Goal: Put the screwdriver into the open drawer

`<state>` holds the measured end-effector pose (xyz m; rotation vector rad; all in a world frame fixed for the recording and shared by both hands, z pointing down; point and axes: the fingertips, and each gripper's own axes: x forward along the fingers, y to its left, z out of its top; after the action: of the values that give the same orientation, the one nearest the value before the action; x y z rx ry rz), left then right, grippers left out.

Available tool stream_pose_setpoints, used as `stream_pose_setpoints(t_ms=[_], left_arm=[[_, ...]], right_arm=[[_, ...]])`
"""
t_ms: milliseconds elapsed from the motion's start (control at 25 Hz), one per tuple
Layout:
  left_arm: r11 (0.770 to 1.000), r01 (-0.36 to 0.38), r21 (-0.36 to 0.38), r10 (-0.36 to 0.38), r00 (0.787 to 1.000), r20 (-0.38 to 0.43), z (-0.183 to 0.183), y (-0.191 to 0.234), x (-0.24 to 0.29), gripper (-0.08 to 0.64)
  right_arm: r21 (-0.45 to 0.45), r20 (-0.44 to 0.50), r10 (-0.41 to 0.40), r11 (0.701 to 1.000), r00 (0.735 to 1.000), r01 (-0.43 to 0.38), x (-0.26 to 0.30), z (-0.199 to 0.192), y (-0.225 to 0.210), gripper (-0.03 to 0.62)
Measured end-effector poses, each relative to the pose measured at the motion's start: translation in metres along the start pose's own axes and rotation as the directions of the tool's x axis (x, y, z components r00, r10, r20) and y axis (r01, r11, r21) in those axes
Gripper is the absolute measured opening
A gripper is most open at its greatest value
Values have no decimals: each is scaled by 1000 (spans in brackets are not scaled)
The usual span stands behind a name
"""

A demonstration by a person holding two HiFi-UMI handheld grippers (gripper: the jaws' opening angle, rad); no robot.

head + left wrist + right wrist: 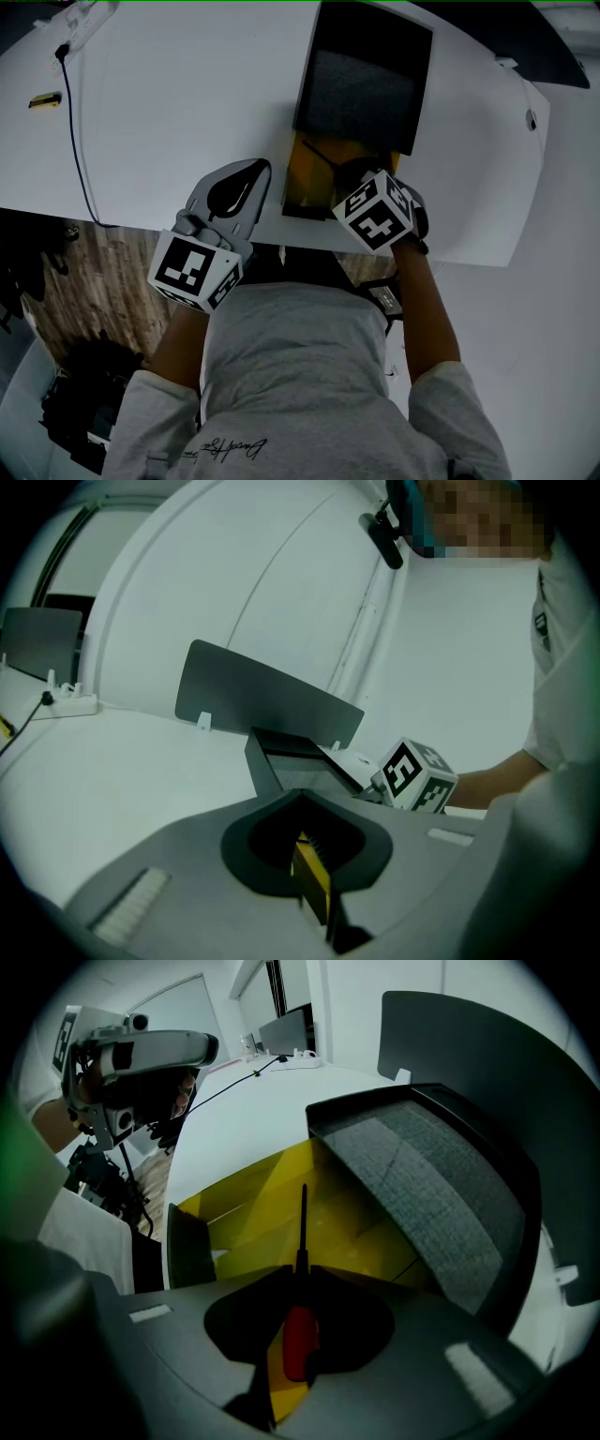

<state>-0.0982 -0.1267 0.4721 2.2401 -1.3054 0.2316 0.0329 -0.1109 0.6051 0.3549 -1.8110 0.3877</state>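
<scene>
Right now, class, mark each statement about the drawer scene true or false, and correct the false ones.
1. The drawer stands open. True.
2. The left gripper holds the screwdriver. False: the left gripper is empty; the right gripper grips the screwdriver by its red handle.
3. The screwdriver's shaft points into the drawer. True.
4. The drawer is red inside. False: it is yellow.
</scene>
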Motion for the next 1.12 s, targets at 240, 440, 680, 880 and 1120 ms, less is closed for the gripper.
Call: stream_pose_setpoints(t_ms=[240, 440, 680, 880, 1120], left_arm=[[1000, 2, 0, -2, 1000, -1, 0, 0, 1, 0], [1000, 0, -4, 0, 1000, -4, -2, 2, 0, 0], [1000, -3, -4, 3, 1000, -1, -1, 2, 1, 0], [1000, -5, -6, 5, 1000, -2, 0, 3, 1, 0], [1000, -5, 3, 5, 1000, -4, 0, 2, 1, 0]], right_arm=[[-11, -7, -8, 1000, 1000, 8, 1, -1, 0, 78], [-11, -16, -8, 1000, 1000, 8, 2, -2, 1, 80], [-13, -22, -3, 1000, 1000, 2, 2, -3, 2, 98], [-15, -24, -2, 1000, 1000, 1, 3, -4, 3, 104], [-13, -13, 0, 1000, 1000, 0, -1, 0, 2, 110]])
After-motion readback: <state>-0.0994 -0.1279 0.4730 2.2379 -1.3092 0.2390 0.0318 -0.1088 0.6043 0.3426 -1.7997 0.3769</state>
